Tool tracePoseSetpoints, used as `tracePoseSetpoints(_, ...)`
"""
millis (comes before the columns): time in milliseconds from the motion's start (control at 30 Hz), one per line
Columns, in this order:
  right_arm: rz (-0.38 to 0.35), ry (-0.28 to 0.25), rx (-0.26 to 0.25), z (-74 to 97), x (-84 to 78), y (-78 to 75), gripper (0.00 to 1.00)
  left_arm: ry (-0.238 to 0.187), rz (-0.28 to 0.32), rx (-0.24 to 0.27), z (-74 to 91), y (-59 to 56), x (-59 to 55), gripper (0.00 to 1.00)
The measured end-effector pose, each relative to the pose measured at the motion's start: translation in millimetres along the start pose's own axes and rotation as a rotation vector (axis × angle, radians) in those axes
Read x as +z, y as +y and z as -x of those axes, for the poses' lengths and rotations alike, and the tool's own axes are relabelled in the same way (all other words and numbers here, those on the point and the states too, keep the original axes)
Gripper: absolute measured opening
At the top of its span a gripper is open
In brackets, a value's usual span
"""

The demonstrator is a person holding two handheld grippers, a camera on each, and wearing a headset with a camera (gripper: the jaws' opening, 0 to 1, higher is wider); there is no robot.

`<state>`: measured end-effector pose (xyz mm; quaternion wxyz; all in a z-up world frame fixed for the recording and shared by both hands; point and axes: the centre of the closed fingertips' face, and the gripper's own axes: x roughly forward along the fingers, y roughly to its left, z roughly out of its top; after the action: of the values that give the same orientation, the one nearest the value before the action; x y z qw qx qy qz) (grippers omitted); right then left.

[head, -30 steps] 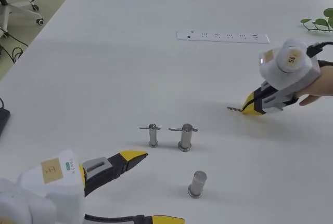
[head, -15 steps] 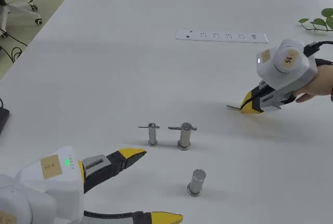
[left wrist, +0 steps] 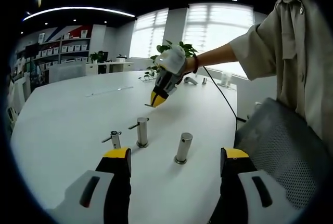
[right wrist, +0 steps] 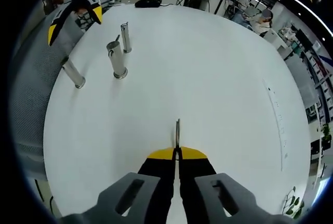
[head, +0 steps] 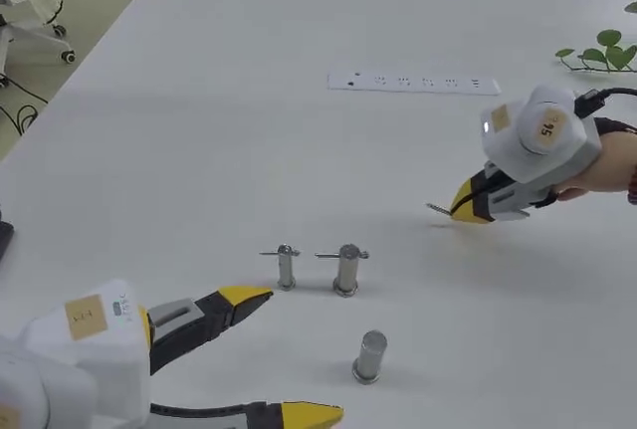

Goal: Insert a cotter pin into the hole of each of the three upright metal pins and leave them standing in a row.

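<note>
Since a second ago the whole head view has shifted, so the headset has moved. The right tongs point(head: 460, 208) have come perhaps slightly nearer the metal pins, and nothing else on the white table point(head: 199, 101) has changed place.

The right tongs are pinched closed on a thin cotter pin point(head: 438, 210), which sticks straight out from the tips, low over the table and well apart from the metal pins. The left tongs point(head: 277, 354) are spread wide and hold nothing.

Two upright metal pins, the left pin point(head: 286, 267) and the middle pin point(head: 345, 270), stand side by side. Each already has a cotter pin through its top. The third pin point(head: 368, 355) stands upright and bare, nearer the person and out of line with the others, just ahead of the open left tongs.

The step in hand appears to be carrying the last cotter pin to the third pin. Next it must be levelled with the cross hole, too small to make out here, and pushed through. The left tongs would likely steady the pin, which then needs to join the row.
</note>
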<state>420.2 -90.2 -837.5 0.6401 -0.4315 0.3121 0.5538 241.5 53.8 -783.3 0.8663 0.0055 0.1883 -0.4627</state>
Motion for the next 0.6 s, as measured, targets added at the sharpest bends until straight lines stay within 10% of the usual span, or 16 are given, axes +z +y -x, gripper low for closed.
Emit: tracePoseSetpoints(600,0.142,-0.093,-0.034,33.7,49.3,44.1,0.02,-0.092,0.200,0.016,4.1,9.4,31.0,0.53)
